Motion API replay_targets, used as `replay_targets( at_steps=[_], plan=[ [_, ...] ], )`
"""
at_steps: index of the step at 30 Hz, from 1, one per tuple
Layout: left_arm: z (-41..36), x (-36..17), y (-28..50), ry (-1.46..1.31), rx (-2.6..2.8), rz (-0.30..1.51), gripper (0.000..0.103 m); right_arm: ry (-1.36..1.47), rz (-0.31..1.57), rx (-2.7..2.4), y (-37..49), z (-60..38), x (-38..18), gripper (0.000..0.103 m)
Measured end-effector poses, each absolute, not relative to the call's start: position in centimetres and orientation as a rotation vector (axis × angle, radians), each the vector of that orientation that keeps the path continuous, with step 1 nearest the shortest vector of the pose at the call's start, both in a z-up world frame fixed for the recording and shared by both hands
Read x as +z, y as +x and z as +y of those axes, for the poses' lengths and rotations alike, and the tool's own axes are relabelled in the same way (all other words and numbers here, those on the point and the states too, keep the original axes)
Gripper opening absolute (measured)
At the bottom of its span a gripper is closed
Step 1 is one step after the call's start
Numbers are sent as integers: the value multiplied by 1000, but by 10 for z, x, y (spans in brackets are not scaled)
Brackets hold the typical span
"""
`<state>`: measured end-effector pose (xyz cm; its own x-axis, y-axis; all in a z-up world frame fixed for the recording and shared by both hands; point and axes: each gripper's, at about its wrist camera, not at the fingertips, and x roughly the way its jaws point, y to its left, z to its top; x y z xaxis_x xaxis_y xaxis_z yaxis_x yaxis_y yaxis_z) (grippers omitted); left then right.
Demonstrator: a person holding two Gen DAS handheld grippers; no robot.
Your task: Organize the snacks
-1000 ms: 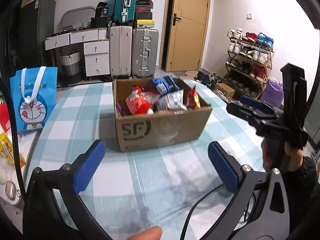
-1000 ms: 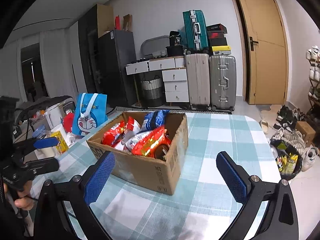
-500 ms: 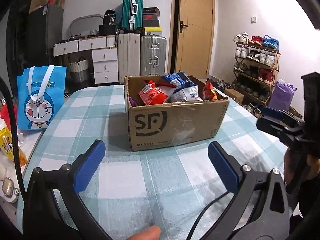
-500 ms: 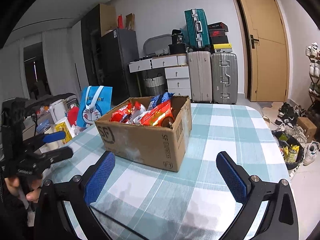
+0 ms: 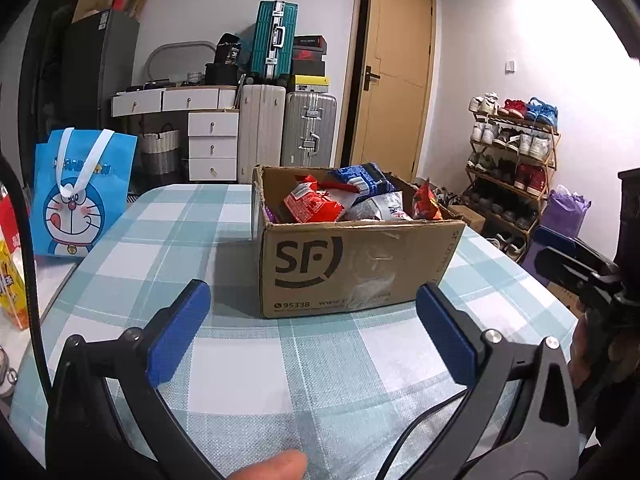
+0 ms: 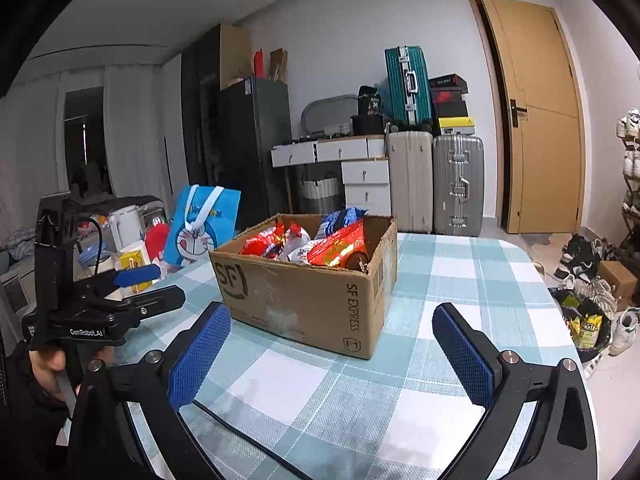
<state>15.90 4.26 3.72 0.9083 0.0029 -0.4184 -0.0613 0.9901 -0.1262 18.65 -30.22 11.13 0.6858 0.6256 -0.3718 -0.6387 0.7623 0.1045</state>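
Note:
A brown cardboard box [image 5: 352,268] [image 6: 304,296] marked SF stands on the checked tablecloth. It holds several snack packets, red ones [image 5: 310,206] [image 6: 340,246] and a blue one [image 5: 360,176] among them. My left gripper [image 5: 312,300] hovers low over the cloth just in front of the box, open and empty. My right gripper [image 6: 332,326] sits at the box's right front corner, also open with nothing between its blue pads. Each gripper shows in the other's view, the right gripper [image 5: 560,248] at the right edge and the left gripper [image 6: 148,286] at the left edge.
A blue cartoon tote bag [image 5: 82,196] [image 6: 202,228] stands on the table's left. Yellow packets [image 5: 14,280], cups and a kettle [image 6: 126,224] crowd a side surface beyond it. A cable [image 5: 420,432] trails across the near cloth. Suitcases, drawers, a door and a shoe rack [image 5: 512,168] line the room.
Both grippers have dropped lower toward the tabletop and drawn nearer the box, so I see its side more than its contents. Both stayed open.

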Motion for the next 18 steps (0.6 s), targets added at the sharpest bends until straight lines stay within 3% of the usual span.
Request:
replay_targets(
  at_steps=[18],
  plan=[
    [48,33,157,-163,46,415,102,-14,386,687,183,-309,111,103]
  ],
)
